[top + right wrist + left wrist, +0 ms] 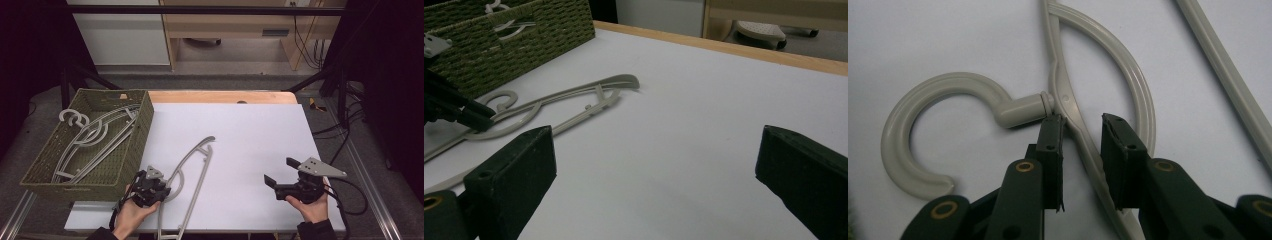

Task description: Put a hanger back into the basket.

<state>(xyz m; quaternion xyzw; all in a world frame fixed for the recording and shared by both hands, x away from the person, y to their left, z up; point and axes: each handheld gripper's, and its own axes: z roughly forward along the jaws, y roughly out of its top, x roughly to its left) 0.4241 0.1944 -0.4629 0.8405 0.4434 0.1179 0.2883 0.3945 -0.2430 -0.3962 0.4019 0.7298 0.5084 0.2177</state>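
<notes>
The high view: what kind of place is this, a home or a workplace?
Probably a lab or workshop set up for recording, not a home. A white table stands inside a dark metal frame, cables lie on the floor at the right, and a hand-held gripper trails a cable.

hanger [1108, 60]: smooth grey plastic | basket [135, 145]: rough woven | table [250, 150]: matt white

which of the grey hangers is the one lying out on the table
The hanger between the left gripper jaws, flat on the white table; the others sit inside the green basket.
</notes>
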